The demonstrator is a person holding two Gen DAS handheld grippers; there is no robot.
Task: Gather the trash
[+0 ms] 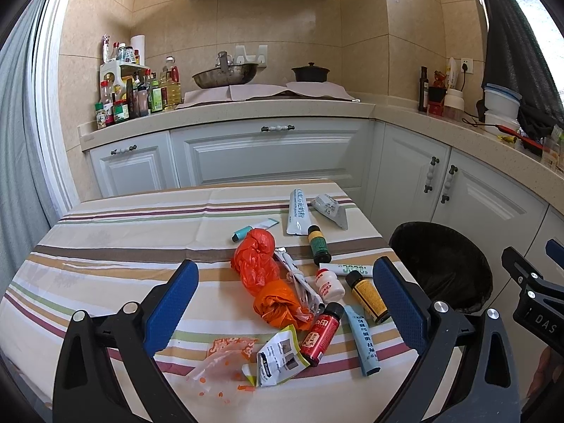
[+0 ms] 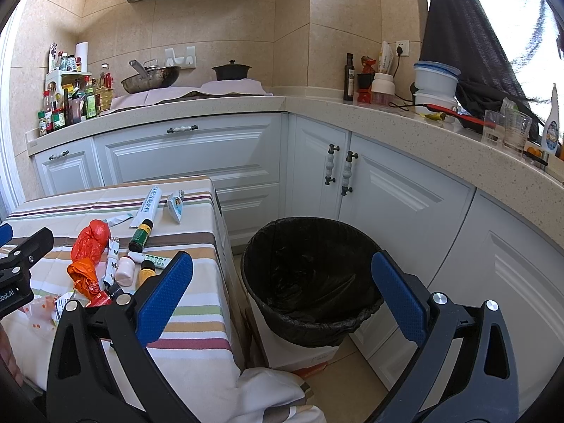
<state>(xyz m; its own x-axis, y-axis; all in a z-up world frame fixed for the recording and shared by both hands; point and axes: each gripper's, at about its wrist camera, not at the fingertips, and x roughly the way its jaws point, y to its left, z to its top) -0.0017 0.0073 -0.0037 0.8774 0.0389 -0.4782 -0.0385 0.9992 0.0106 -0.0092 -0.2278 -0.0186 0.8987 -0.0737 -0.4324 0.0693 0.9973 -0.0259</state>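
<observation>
The left gripper (image 1: 285,303) has its two blue-padded fingers (image 1: 171,303) spread wide and empty, above the striped cloth of the counter (image 1: 105,246). Between them lies the trash. Two crumpled orange plastic bags sit at the centre: one bag (image 1: 254,259) toward 12 o'clock, the other bag (image 1: 282,305) just below it, touching. A crushed white wrapper (image 1: 299,282) runs along their right side. Three small dark bottles lie nearby: a green-labelled bottle (image 1: 319,245) at 1 o'clock, a yellow-labelled bottle (image 1: 368,296) at 3 o'clock by the right finger, and a red-labelled bottle (image 1: 320,335) at 5 o'clock. One small white bottle (image 1: 329,283) lies between the wrapper and the yellow-labelled one. A light blue tube (image 1: 363,342) lies beside the red bottle. At 6 o'clock are a torn printed sachet (image 1: 280,357) and a clear bag with orange print (image 1: 225,356). Farther off at 12 o'clock are a long white tube (image 1: 298,211), a grey pouch (image 1: 331,209) and a small teal-capped tube (image 1: 253,229); a green-printed white tube (image 1: 347,269) lies at 2 o'clock.

The right gripper (image 2: 282,299) also has its fingers (image 2: 165,296) wide apart, holding nothing, framing one bin lined with a black bag (image 2: 310,282) that stands on the floor just beside the counter's right edge.
</observation>
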